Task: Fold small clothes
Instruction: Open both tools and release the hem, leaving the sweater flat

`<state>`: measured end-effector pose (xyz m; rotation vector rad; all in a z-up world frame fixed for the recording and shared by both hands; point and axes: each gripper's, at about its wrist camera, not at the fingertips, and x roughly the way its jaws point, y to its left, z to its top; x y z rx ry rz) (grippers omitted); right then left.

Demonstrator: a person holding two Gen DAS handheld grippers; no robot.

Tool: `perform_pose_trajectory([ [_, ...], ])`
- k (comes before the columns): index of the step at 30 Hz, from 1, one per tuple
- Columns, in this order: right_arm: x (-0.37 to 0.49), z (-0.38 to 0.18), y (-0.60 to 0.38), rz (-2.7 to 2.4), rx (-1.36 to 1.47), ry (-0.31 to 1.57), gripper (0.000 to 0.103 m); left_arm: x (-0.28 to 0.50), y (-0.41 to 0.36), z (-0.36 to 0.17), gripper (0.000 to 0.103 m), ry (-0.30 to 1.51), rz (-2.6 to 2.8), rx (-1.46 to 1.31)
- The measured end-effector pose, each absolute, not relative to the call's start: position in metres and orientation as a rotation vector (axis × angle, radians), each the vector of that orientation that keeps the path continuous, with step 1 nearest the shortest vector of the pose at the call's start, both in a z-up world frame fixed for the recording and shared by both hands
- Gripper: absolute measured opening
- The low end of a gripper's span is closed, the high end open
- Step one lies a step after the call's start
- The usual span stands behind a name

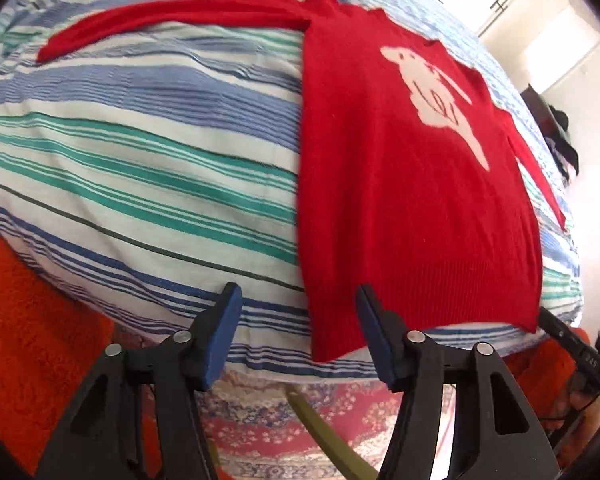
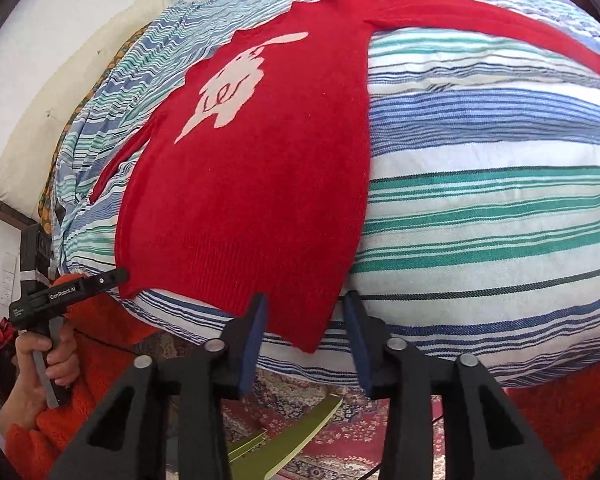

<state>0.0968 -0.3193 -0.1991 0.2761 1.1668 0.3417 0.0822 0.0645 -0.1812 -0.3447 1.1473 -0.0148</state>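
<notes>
A small red sweater (image 1: 412,208) with a white figure on its chest lies flat on a striped bed cover (image 1: 140,152). One sleeve (image 1: 172,24) stretches out sideways; the other sleeve (image 1: 536,172) lies along the body. My left gripper (image 1: 300,332) is open, its fingers at either side of the hem's near left corner. In the right wrist view the sweater (image 2: 260,184) fills the middle, and my right gripper (image 2: 304,340) is open around the hem's right corner. The other gripper (image 2: 72,292) shows at the hem's left corner, held by a hand.
The striped cover (image 2: 500,200) drapes over the bed edge. A patterned rug (image 1: 284,432) lies on the floor below. Orange fuzzy fabric (image 1: 32,332) is at the left. A cream pillow (image 2: 60,112) and white wall sit beyond the bed. Dark clothes (image 1: 556,132) lie at far right.
</notes>
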Motion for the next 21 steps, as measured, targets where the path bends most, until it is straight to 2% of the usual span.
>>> perform_pose_trajectory([
  [1,0.089,-0.190,-0.320,0.293,0.218,1.121,0.069,0.078,0.071,-0.174,0.073,1.103,0.030,-0.342],
  [2,0.084,-0.180,-0.319,0.243,0.166,1.069,0.072,0.076,0.077,-0.169,0.075,1.064,0.070,-0.339],
  [6,0.067,-0.143,-0.320,0.140,0.052,0.850,0.072,0.074,0.086,-0.161,0.075,0.980,0.128,-0.318],
  [9,0.064,-0.132,-0.308,0.182,-0.006,0.768,0.072,0.081,0.068,-0.159,0.075,0.954,0.092,-0.201],
  [15,0.067,-0.142,-0.273,0.315,-0.106,0.771,0.072,0.079,-0.003,-0.164,0.075,0.929,-0.084,0.101],
  [21,0.076,-0.175,-0.257,0.383,-0.144,0.912,0.072,0.074,-0.039,-0.188,0.076,1.018,-0.196,0.277],
])
